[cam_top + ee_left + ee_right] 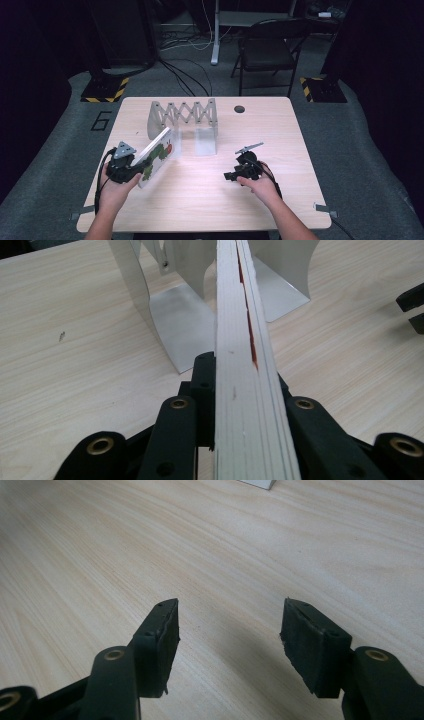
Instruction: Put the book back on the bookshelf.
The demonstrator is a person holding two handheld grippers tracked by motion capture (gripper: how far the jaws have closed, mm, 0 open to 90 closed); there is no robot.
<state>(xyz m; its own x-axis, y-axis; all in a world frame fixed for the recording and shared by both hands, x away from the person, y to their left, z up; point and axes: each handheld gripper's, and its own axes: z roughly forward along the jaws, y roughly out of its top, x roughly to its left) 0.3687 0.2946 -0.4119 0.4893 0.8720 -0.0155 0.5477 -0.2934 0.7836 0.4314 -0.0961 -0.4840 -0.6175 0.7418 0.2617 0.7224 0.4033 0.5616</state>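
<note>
A thick white board book (158, 154) with a green and red picture on its cover is held tilted above the table, near the left end of a grey expanding metal book rack (184, 117). My left gripper (131, 166) is shut on the book's lower end. In the left gripper view the book's page edges (245, 365) run straight up between the jaws, pointing at the rack's metal plates (180, 322). My right gripper (231, 176) rests low over the table at the right, open, with bare wood between its fingertips (162, 630).
The wooden table (210, 200) has a round cable hole (239, 108) at its far edge. Behind it stand a black folding chair (267, 50) and a stand base with yellow-black tape (105, 90). Cables lie on the floor.
</note>
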